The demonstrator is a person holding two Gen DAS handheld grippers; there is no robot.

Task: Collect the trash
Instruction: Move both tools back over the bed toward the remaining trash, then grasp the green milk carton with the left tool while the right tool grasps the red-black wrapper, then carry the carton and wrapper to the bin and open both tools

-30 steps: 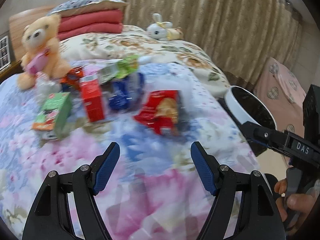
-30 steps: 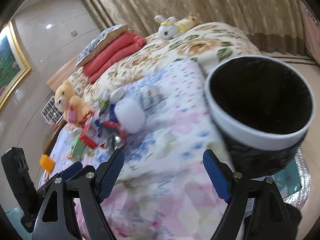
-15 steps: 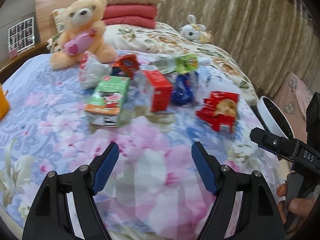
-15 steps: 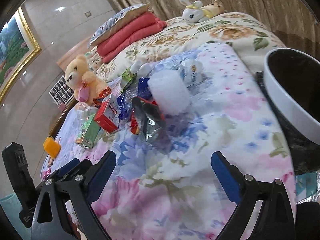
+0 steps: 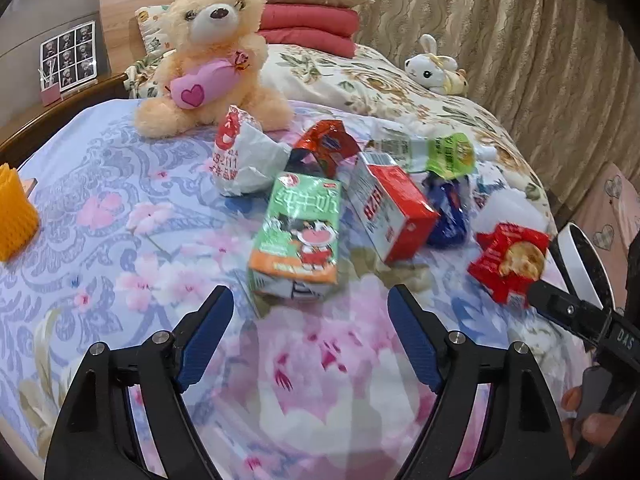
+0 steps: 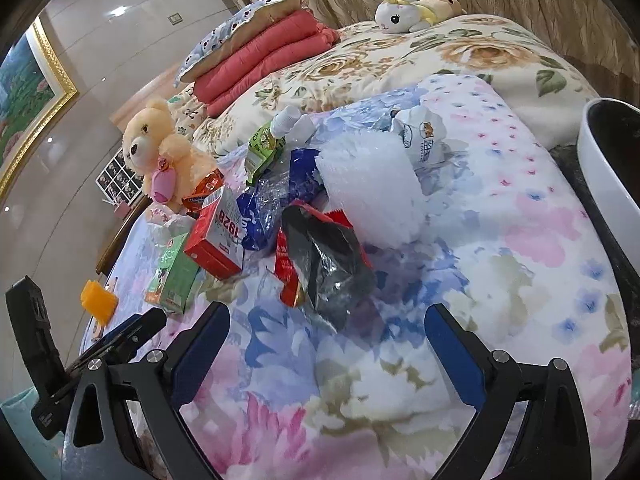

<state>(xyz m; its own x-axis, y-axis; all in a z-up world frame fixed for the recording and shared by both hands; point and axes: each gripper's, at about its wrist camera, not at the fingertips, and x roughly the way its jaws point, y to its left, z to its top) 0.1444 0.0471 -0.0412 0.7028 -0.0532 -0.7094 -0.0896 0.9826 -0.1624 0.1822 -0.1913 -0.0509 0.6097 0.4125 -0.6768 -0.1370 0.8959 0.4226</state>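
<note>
Trash lies in a heap on the floral bedspread (image 5: 120, 208). In the left wrist view a green milk carton (image 5: 298, 232) lies just ahead of my left gripper (image 5: 309, 300), whose jaws are opening with nothing between them. Beside it are a red carton (image 5: 394, 208), a blue plastic bag (image 5: 448, 216), a red snack wrapper (image 5: 510, 258) and a white paper bag (image 5: 244, 160). My right gripper (image 6: 328, 312) is open and empty, just short of the snack wrapper (image 6: 324, 264), whose silver inside shows. Behind it lies a white foam piece (image 6: 370, 184).
A white-rimmed bin (image 6: 604, 164) with a black liner stands off the bed's right edge. A teddy bear (image 5: 208, 60), a toy bunny (image 5: 434, 68) and red pillows (image 5: 308, 24) sit behind the heap. An orange block (image 5: 14, 212) lies at the far left.
Both grippers have swung left from the bin toward the heap, which now fills the middle of both views. The right jaws have spread wider; the left jaws have widened a little.
</note>
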